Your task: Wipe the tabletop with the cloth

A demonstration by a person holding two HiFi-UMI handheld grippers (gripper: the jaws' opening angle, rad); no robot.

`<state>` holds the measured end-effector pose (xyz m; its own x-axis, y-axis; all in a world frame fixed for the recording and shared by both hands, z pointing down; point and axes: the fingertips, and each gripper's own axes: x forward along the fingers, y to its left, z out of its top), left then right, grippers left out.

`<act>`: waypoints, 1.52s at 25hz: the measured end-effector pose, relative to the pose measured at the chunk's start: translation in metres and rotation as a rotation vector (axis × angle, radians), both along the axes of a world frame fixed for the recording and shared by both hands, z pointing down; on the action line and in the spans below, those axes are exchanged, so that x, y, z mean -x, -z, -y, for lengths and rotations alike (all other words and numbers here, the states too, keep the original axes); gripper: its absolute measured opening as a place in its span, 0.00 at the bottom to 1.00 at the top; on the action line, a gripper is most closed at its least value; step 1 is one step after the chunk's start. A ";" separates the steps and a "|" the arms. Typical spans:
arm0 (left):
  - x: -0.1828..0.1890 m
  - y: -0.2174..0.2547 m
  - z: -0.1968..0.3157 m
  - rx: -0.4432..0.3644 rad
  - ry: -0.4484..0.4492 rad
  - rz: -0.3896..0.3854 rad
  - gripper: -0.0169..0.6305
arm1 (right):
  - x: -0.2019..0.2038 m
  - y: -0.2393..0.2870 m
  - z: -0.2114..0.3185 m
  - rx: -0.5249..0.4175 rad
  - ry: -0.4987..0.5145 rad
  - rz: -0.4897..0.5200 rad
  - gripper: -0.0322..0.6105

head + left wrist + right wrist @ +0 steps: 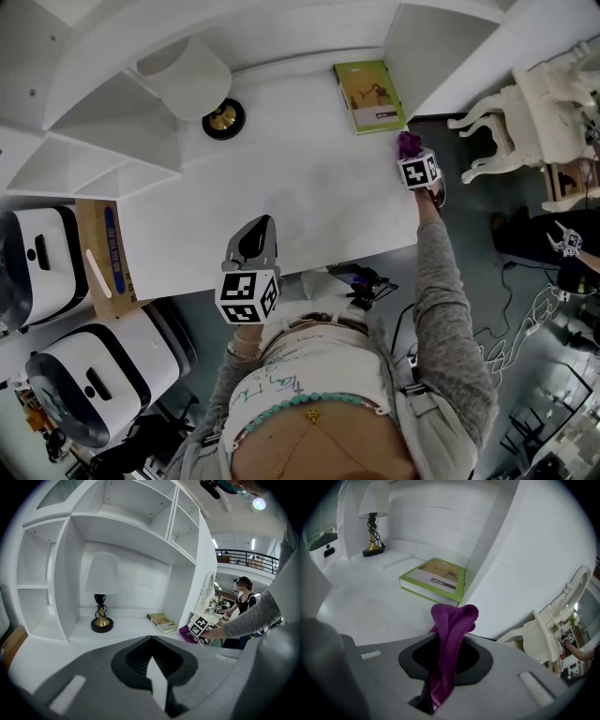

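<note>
A purple cloth (pixel 449 644) is pinched in my right gripper (pixel 440 677), bunched and sticking up past the jaws. In the head view the right gripper (pixel 412 155) holds the cloth (pixel 409 143) at the right edge of the white tabletop (pixel 281 192), just below the green book (pixel 369 95). My left gripper (pixel 251 246) hovers near the table's front edge, jaws shut with nothing between them. From the left gripper view (pixel 154 686) the cloth (pixel 185 633) shows small at the right, beside the book (pixel 162 622).
A lamp with a white shade (pixel 192 77) and black-gold base (pixel 223 119) stands at the back left. White shelf walls (pixel 103 122) flank the desk. A white chair (pixel 511 127) is to the right; white machines (pixel 89 375) sit on the floor at the left.
</note>
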<state>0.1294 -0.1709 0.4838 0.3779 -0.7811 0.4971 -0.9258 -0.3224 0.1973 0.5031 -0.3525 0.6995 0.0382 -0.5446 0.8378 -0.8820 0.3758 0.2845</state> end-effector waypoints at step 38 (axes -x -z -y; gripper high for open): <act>-0.021 0.005 -0.021 -0.027 -0.085 -0.029 0.03 | -0.016 -0.007 -0.082 -0.020 -0.029 0.023 0.18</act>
<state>0.1505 -0.1499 0.4790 0.4576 -0.7587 0.4636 -0.8888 -0.4052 0.2140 0.5195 -0.2709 0.7060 0.0348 -0.5599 0.8278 -0.8989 0.3444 0.2708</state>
